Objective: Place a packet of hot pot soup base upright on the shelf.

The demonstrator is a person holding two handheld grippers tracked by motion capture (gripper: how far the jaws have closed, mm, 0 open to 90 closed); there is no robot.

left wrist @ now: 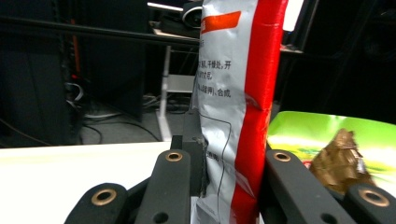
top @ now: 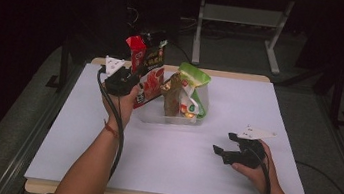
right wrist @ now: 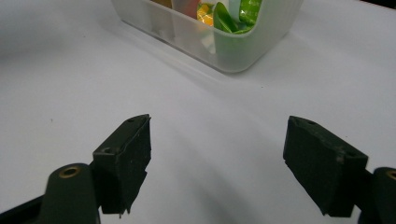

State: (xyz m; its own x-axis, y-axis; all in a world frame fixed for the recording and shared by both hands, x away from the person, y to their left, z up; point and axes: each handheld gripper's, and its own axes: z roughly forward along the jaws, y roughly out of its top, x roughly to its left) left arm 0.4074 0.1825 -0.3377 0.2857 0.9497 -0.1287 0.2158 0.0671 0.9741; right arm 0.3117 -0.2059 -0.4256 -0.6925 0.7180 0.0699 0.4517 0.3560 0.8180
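Observation:
My left gripper (top: 129,79) is shut on a red snack bag (top: 145,71) and holds it upright at the left end of a clear plastic bin (top: 169,118). In the left gripper view the bag's silver and red back (left wrist: 238,93) is pinched between the two black jaws of the left gripper (left wrist: 228,161). Inside the bin stand a green bag (top: 193,82) and a brown crinkled packet (top: 173,94); they appear as the green bag (left wrist: 327,130) and the packet (left wrist: 338,158) beyond the jaws. My right gripper (top: 221,151) rests open on the white table, its jaws wide apart with nothing between them (right wrist: 217,154).
The white table top (top: 239,106) has wooden edges at front and back. The bin's rounded corner (right wrist: 233,56) lies ahead of the right gripper. A white desk frame (top: 240,20) stands on the floor behind the table. Dark metal rails run along both sides.

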